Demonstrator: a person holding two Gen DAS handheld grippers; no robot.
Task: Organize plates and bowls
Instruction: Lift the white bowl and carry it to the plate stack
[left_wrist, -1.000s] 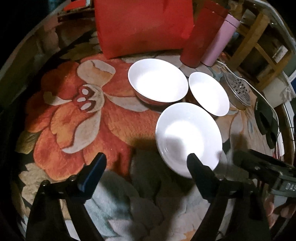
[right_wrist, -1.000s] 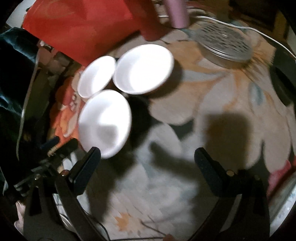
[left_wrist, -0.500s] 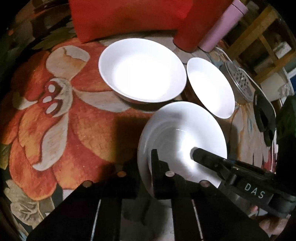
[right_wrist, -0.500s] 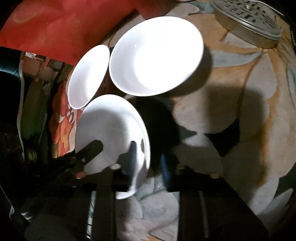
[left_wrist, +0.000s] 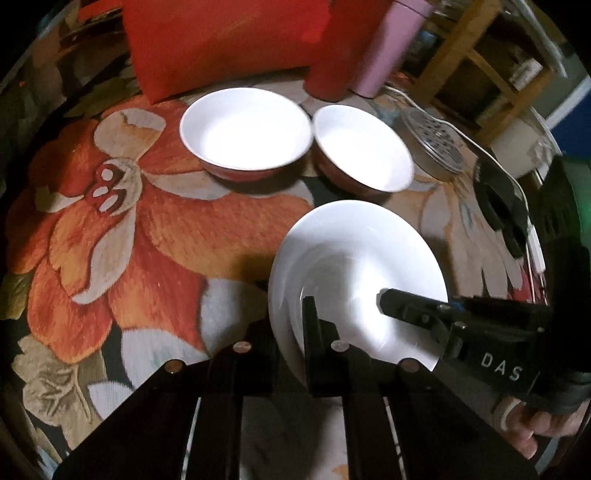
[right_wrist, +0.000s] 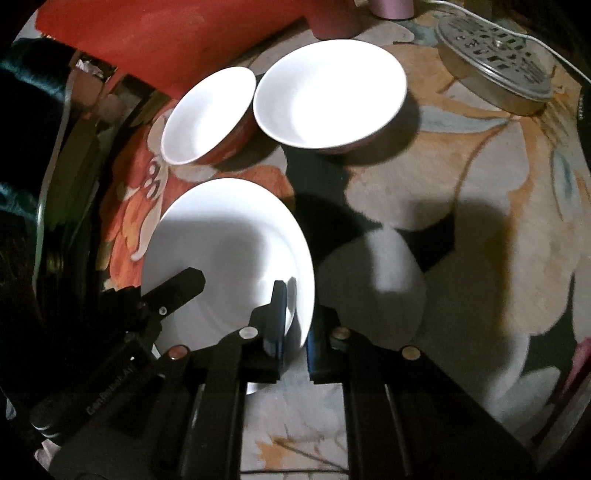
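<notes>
A: Plate (left_wrist: 354, 258), white, sits near the front of the floral worktop (left_wrist: 159, 236). Both tongs clamp its rim, one per side.

B: Left tongs (left_wrist: 291, 332)?

A: Pinched tight on the plate's left near edge, one finger under the rim, the other on the inside. Right tongs (right_wrist: 295, 325) do the same on the opposite edge; rim sits between the fingers.

B: Is the plate lifted?

A: Can't tell. It looks a bit tilted, shadow beside it, but contact with the cloth is unclear.

B: Bowls?

A: Two, white inside, reddish outside. Larger bowl (left_wrist: 245, 131) and smaller bowl (left_wrist: 364, 147) sit side by side just behind the plate, rims almost touching. Neither touches the plate.

B: Anything else?

A: Red cushion (left_wrist: 221, 40) at the back, red bottle (left_wrist: 343, 48) and pink bottle (left_wrist: 391, 40) next to it. Perforated metal lid (right_wrist: 495, 74) further right, white cable (left_wrist: 495, 155) running past it. A hand (left_wrist: 535, 428) holds the right tool at the lower right of the left view.
</notes>
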